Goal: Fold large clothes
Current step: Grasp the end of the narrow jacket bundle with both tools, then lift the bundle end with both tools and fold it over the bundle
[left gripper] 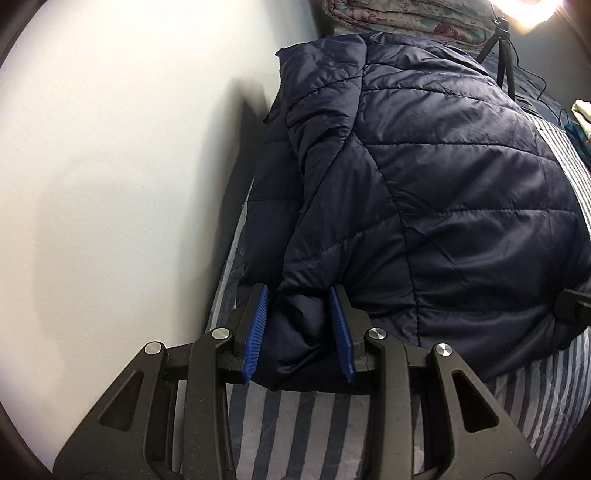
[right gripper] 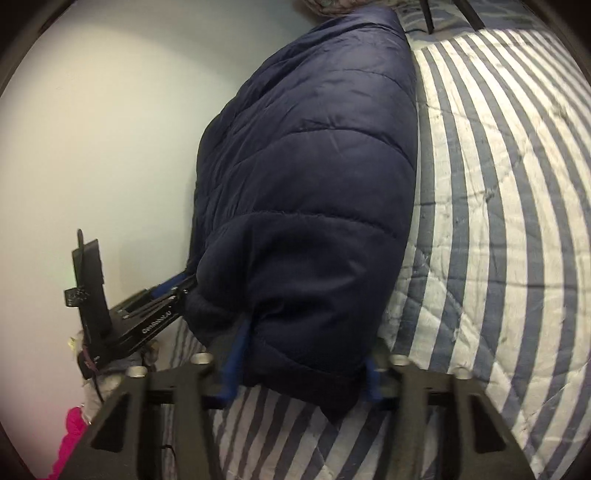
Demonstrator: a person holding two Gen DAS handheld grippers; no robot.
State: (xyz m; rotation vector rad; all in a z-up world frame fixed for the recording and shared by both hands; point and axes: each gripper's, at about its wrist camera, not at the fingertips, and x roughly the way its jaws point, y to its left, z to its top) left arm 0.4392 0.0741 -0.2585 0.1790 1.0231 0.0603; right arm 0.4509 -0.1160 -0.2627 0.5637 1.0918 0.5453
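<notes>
Covering the bed is a quilted bedspread (right gripper: 498, 192) in grey-blue and off-white stripes, its stitching puckered into small diamonds; a plain pale wall (left gripper: 129, 166) runs along the bed's far side. At the head end lies a stack of floral bedding (left gripper: 399, 16), and a black tripod (left gripper: 502, 55) stands near it under a bright light.

Lying lengthwise on the bedspread, close against the wall, is the jacket (left gripper: 443, 177) — a dark navy padded garment with a smooth, slightly glossy shell divided by stitched seams into puffy panels. It forms a long, thick, rounded bundle, with one layer overlapping another along a lengthwise fold.

At its near end, the left gripper (left gripper: 301, 325) has its ribbed blue pads (left gripper: 256, 332) on either side of a bunched corner of the jacket, jaws clamped on the fabric. The right gripper (right gripper: 303, 365) — seen blurred in its own view — has its jaws pressed against both sides of the neighbouring rounded corner, gripping the jacket there.

In the right wrist view, the left gripper's black body appears beside the wall, and a bright pink cloth (right gripper: 72, 439) lies at the lower left edge.
</notes>
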